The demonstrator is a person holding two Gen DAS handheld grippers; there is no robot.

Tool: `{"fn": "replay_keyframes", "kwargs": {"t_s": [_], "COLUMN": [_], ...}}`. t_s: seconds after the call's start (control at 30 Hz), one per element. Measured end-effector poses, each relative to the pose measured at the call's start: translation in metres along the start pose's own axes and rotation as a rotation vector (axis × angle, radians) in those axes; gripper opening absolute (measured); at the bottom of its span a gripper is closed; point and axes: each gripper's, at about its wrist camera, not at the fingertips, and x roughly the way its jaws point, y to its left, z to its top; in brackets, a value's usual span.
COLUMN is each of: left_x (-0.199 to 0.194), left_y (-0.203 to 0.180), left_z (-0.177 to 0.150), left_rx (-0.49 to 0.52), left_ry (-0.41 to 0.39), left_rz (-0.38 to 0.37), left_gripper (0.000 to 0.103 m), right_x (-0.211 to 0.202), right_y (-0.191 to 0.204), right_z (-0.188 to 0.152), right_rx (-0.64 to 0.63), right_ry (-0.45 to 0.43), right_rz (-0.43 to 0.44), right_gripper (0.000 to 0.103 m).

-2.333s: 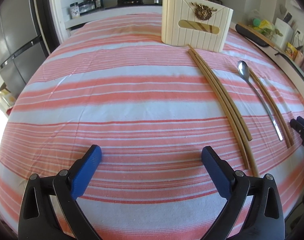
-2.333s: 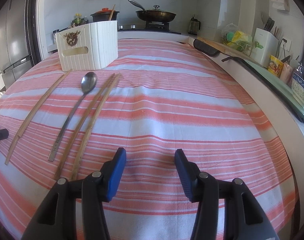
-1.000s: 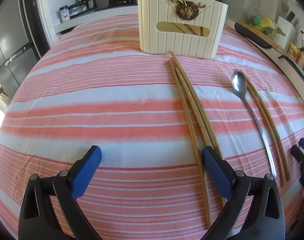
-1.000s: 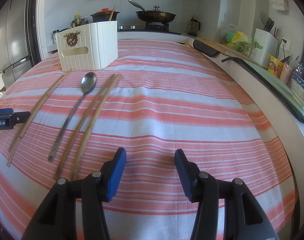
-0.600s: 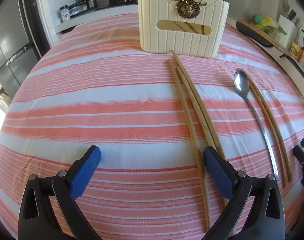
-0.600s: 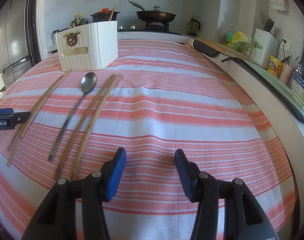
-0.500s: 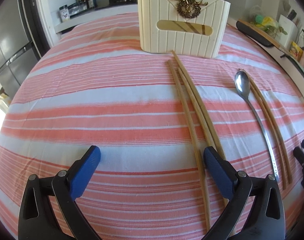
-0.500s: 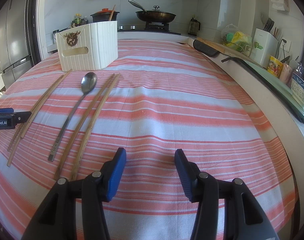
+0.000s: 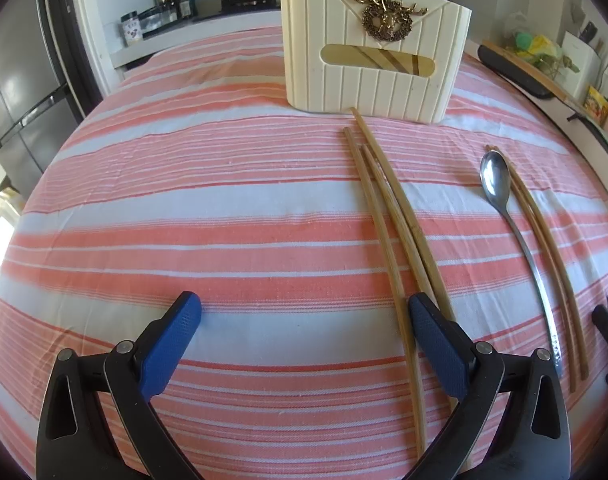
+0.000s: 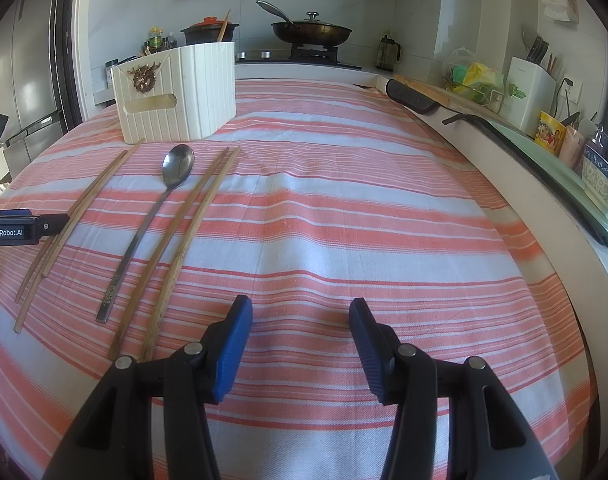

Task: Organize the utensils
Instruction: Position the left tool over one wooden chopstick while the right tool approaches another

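A cream ribbed utensil holder (image 9: 374,46) (image 10: 175,94) with a brass stag emblem stands at the far side of the striped cloth. In front of it lie three bamboo chopsticks (image 9: 388,216) (image 10: 69,216), a metal spoon (image 9: 516,232) (image 10: 151,216) and a further pair of chopsticks (image 9: 544,236) (image 10: 187,236). My left gripper (image 9: 304,312) is open and empty above the cloth, its right finger over the three chopsticks. My right gripper (image 10: 299,312) is open with nothing between its fingers, to the right of the chopstick pair.
The striped cloth (image 10: 364,220) covers the whole table. Behind it is a stove with a clay pot (image 10: 209,32) and a wok (image 10: 312,32). A counter along the right carries a knife block (image 10: 530,88), bags and bowls. A fridge (image 9: 11,92) stands left.
The left gripper moved forward toward the holder between the earliest frame and a second ago, bringing the three chopsticks under its right finger. Since then nothing has moved. The right gripper stayed still.
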Motion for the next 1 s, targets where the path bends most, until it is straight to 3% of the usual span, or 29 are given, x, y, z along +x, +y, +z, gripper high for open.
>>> {"fn": "replay_keyframes", "kwargs": {"t_s": [0.83, 0.87, 1.0], "left_x": [-0.001, -0.001, -0.007], "left_y": [0.001, 0.002, 0.003], "left_z": [0.001, 0.002, 0.001], "left_rx": [-0.001, 0.001, 0.032], "left_ry": [0.000, 0.000, -0.020], "left_rz": [-0.013, -0.015, -0.035], "left_gripper": [0.102, 0.100, 0.075], "right_x": [-0.001, -0.002, 0.001], "right_y": [0.005, 0.005, -0.006], "right_z": [0.000, 0.000, 0.002], "right_rx": [-0.041, -0.039, 0.043], "right_ry": [-0.013, -0.013, 0.022], "right_rz": [-0.042, -0.040, 0.025], "right_gripper": [0.051, 0.051, 0.052]}}
